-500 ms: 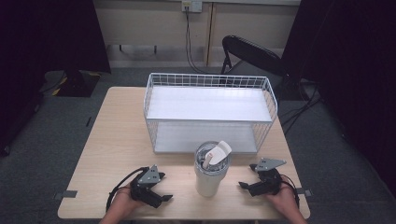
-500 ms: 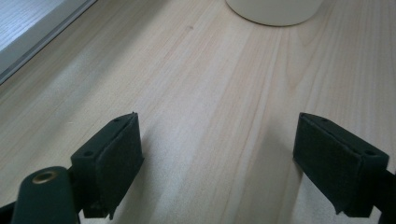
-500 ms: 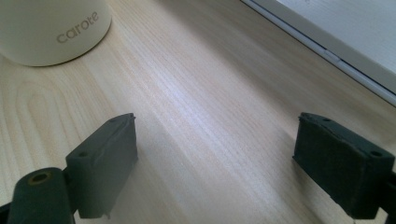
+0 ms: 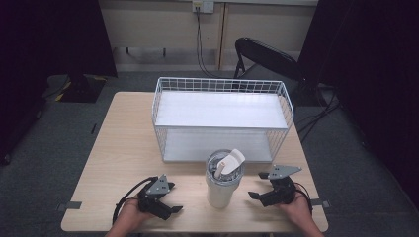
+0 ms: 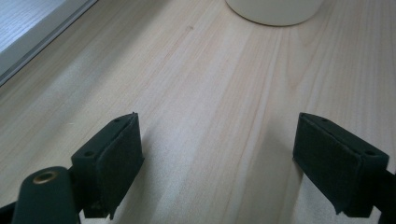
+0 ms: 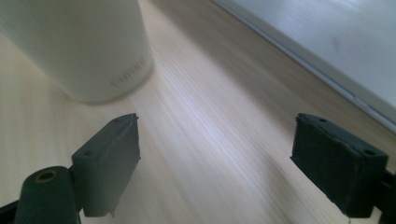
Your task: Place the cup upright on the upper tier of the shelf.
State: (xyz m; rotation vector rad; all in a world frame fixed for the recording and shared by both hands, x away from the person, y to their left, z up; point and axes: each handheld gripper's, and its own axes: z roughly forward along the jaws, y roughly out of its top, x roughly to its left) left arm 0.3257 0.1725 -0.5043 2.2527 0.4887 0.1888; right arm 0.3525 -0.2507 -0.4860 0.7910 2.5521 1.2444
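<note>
1. Two grippers rest low on the worktop (image 4: 123,148), one either side of the cup (image 4: 223,182). The left gripper (image 4: 170,210) has its jaws spread wide with nothing between them; the right gripper (image 4: 254,196) is likewise wide open and empty.

2. The cup stands upright between the grippers, apart from both. It lies ahead of the left gripper's jaws and a little to their right in the left gripper view (image 5: 275,11), and just ahead and to the left of the right gripper's jaws in the right gripper view (image 6: 79,51). It is white, with a clear lid and a raised flap (image 4: 232,162) on top.

3. The step in hand looks like the approach: neither gripper touches the cup yet.

4. The next move probably calls for the right gripper, the closer one, to swing left until the cup's wall sits between its jaws, then close gently. The cup is tall and narrow, so a sideways nudge could tip it.

5. Beyond the cup, ahead of both grippers, stands a white wire rack (image 4: 222,118) with two shelves, both bare; it may be where the cup goes.

6. The worktop is pale wood, smooth and uncluttered. Behind it are a dark folding chair (image 4: 267,57), grey carpet, a cable down the wall and black curtains at both sides.
</note>
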